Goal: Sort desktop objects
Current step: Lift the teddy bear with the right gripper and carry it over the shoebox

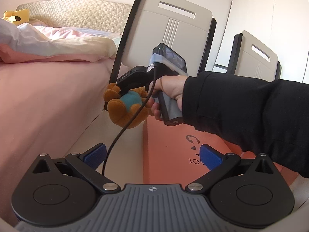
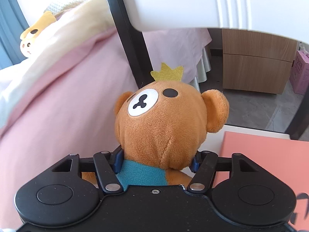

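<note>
A brown plush bear (image 2: 164,119) with a teal shirt and a yellow crown is held off the white desk (image 1: 123,135). My right gripper (image 2: 156,160) is shut on its body just below the head, one blue pad pressing each side. The left wrist view shows that same bear (image 1: 125,110) hanging from the right gripper (image 1: 123,90), which a hand in a black sleeve (image 1: 241,112) holds near the chair. My left gripper (image 1: 153,155) stands open low in the view, nothing between its blue pads (image 1: 96,154), over the edge of a salmon box (image 1: 173,145).
The salmon box (image 2: 260,145) lies on the desk at the right. A white chair (image 1: 170,29) stands just behind the bear, a second chair (image 1: 256,58) further right. A pink bed (image 1: 48,96) with a yellow plush (image 1: 15,16) fills the left. A wooden cabinet (image 2: 255,67) stands on the floor.
</note>
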